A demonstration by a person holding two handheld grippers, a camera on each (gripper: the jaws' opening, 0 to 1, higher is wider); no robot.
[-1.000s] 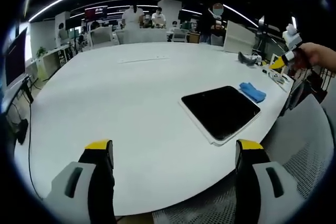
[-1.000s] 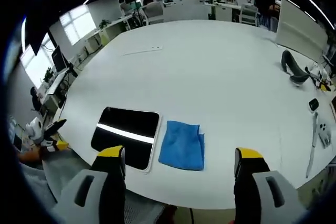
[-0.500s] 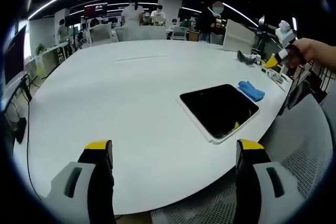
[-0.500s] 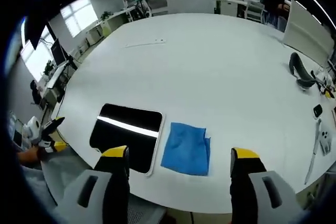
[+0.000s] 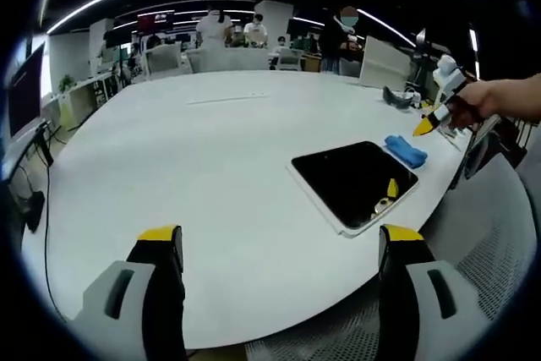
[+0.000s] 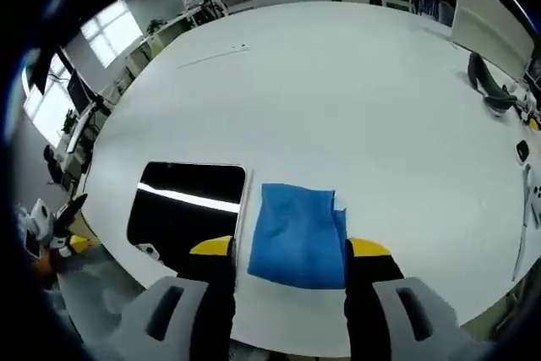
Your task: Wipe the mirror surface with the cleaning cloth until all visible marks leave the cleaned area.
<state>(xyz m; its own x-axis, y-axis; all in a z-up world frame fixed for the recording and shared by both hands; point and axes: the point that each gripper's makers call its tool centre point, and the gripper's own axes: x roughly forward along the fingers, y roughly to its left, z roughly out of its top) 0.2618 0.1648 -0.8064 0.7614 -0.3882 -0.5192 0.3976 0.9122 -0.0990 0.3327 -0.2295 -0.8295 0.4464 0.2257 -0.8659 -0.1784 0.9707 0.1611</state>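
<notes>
The mirror, a dark rectangle in a white frame, lies flat near the edge of the white table. The blue cleaning cloth lies flat just beyond it. My left gripper hangs open over the table's near edge, well short of the mirror. A hand holds my right gripper just above the cloth. In the right gripper view the cloth lies right between the yellow tips of my right gripper, whose jaws stand about a cloth's width apart. The mirror sits to the cloth's left.
A black curved object and small tools lie near the table's far right edge. A grey mesh chair stands beside the mirror's corner. People and desks are far behind the table.
My right gripper has come down and forward onto the cloth, and its jaws have narrowed. Its yellow reflection now shows in the mirror. The left gripper has barely moved.
</notes>
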